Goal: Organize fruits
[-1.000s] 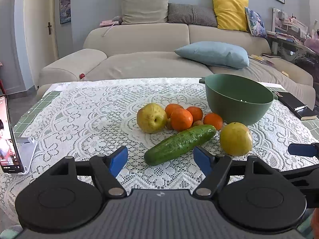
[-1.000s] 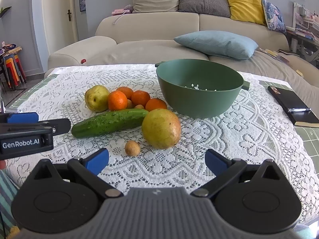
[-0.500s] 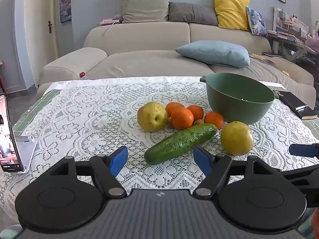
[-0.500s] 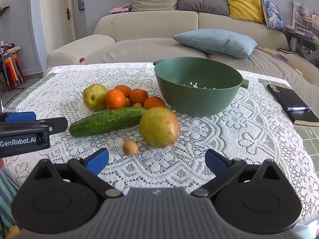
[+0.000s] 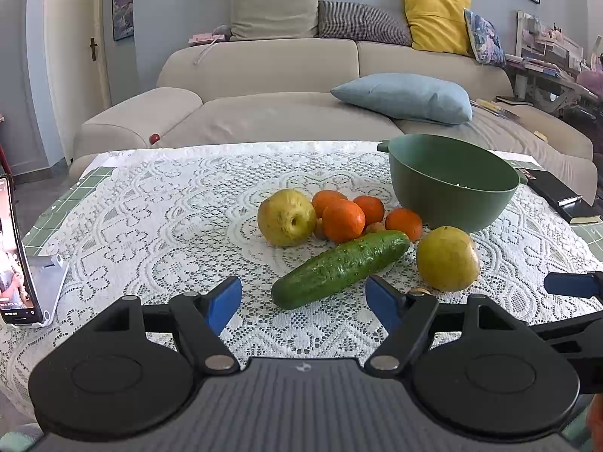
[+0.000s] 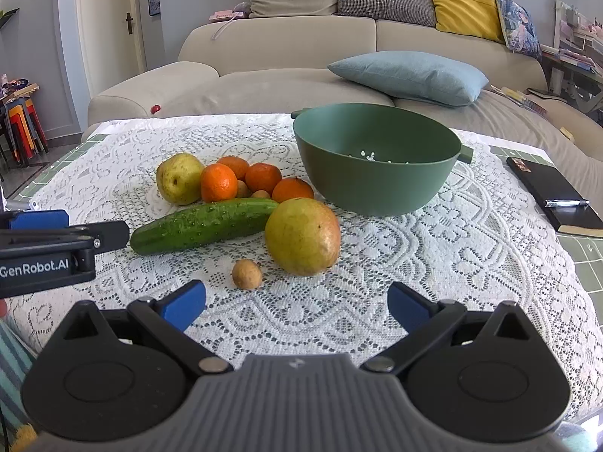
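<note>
We held both grippers low over the near edge of a table covered with a white lace cloth [image 5: 158, 203]. The left gripper [image 5: 303, 299] had its blue-tipped jaws spread wide with nothing between them; the near end of the cucumber [image 5: 341, 269] lay just beyond the gap. The right gripper [image 6: 296, 303] was likewise spread and empty, its opening facing a small brown round fruit [image 6: 246, 274] that sat alone on the cloth, near the tips but not touching them.

We noted the fruit in one loose cluster at the table's middle. The cucumber lay on a diagonal. Behind it sat a yellow-green pear [image 5: 286, 217] on the left, and four oranges [image 5: 343, 221] bunched beside it, with one or two more small brown fruits tucked among them. A larger yellow-green fruit with a reddish blush [image 6: 302, 236] stood at the cucumber's right end, apparently touching it. The green bowl [image 6: 377, 162] stood just behind and to the right of that cluster; it held only a few small pale bits at the bottom, and no fruit.

A black notebook with a pen [image 6: 554, 196] lay near the table's right edge. A phone on a stand [image 5: 19, 256] stood at the left edge. A beige sofa [image 5: 264, 86] with a blue pillow [image 5: 405, 96] ran behind the table.
</note>
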### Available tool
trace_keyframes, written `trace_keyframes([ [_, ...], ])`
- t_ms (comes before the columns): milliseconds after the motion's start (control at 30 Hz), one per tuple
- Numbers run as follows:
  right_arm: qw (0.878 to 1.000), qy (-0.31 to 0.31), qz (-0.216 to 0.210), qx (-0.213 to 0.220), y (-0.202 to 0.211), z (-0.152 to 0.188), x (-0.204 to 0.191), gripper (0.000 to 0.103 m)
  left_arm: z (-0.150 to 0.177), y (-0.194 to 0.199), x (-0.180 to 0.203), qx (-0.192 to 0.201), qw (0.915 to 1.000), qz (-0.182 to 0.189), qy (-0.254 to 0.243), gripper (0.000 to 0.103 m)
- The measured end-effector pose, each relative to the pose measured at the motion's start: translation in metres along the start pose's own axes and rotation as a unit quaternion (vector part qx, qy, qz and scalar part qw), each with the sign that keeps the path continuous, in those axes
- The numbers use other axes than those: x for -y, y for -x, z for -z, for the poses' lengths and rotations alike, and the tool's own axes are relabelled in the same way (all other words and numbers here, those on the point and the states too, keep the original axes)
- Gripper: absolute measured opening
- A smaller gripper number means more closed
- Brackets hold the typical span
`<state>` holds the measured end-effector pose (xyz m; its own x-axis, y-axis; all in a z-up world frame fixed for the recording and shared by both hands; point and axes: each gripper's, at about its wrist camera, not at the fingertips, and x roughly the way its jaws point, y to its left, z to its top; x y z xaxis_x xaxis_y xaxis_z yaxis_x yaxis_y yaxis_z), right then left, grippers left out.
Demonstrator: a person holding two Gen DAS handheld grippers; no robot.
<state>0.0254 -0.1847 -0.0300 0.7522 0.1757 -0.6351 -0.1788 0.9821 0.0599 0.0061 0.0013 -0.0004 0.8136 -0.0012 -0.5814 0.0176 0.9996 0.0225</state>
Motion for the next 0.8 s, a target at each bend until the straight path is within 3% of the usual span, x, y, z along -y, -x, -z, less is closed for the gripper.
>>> trace_keyframes([
  [367, 1.000, 0.005, -0.026, 0.012, -0.003, 0.001, 0.002, 0.098, 0.000, -0.001, 0.003, 0.010, 0.9996, 0.016, -0.020, 0.088],
  [467, 0.999, 0.012, -0.034, 0.016, -0.007, -0.001, 0.004, 0.090, -0.003, -0.004, 0.004, 0.011, 0.9988, 0.035, -0.033, 0.088],
  [600, 0.999, 0.012, -0.049, 0.019, -0.015, -0.005, 0.009, 0.081, -0.006, -0.011, 0.002, 0.007, 0.9980, 0.053, -0.034, 0.076],
  [800, 0.997, 0.039, -0.058, 0.031, -0.030, -0.017, 0.009, 0.078, -0.022, -0.028, -0.003, 0.011, 0.9977, 0.055, -0.038, 0.071],
])
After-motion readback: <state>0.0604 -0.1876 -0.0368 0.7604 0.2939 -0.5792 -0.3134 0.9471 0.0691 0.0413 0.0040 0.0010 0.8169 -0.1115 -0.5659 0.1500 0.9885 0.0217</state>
